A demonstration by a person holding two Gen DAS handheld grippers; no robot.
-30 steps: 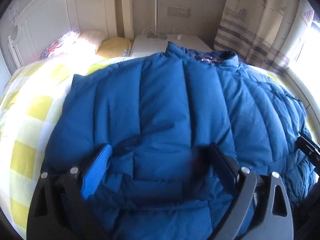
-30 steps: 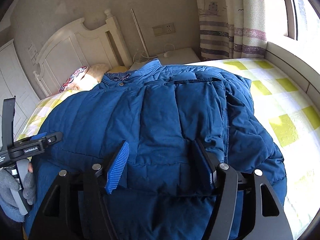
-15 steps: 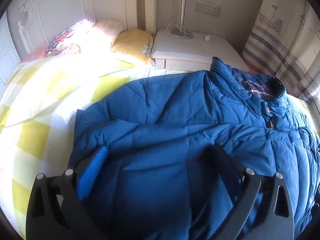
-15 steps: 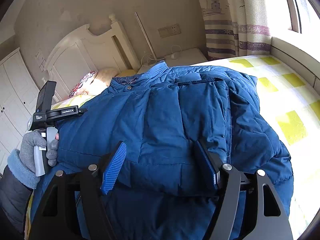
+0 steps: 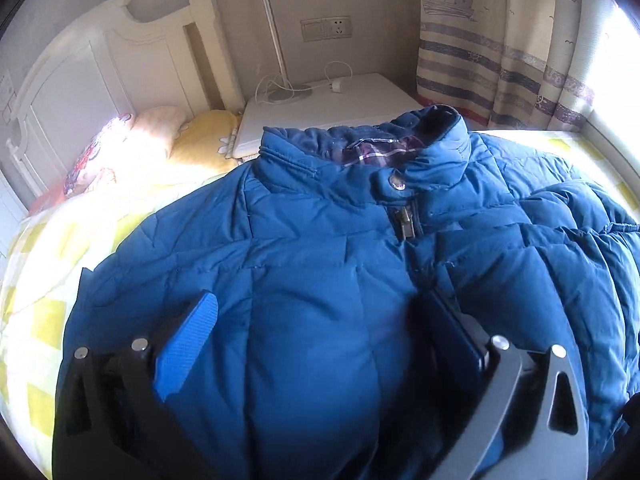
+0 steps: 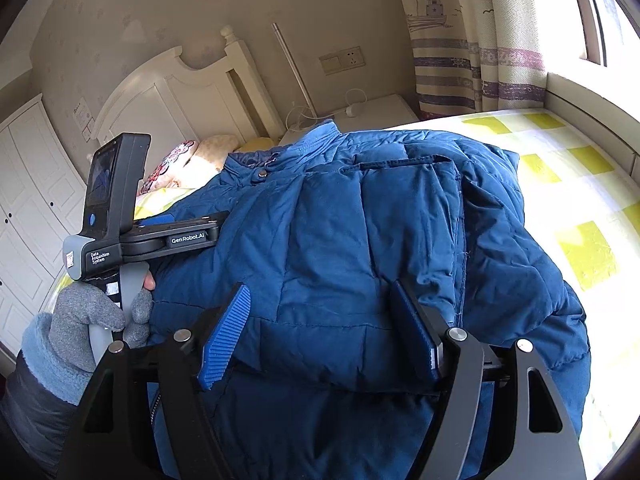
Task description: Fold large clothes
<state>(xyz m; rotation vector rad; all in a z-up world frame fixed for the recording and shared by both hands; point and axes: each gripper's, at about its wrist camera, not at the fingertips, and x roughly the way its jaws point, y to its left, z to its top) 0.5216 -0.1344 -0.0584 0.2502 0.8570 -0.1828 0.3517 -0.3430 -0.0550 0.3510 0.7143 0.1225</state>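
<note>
On a bed [image 6: 560,184] with a yellow-checked sheet lies a blue puffer jacket [image 5: 320,280]. Bulky, soft and slippery, it is best gripped at seams or hem. Left gripper [image 5: 320,344] spread above it; right gripper [image 6: 324,332] is opening, fabric between its jaws.

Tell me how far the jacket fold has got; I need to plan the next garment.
Done: one side panel of the jacket already lies folded over its front on the bed. In hand: the right gripper is opening over that flap; the left gripper, open, hovers below the collar. Left: the other side looks unfolded, and the final fold remains.
</note>
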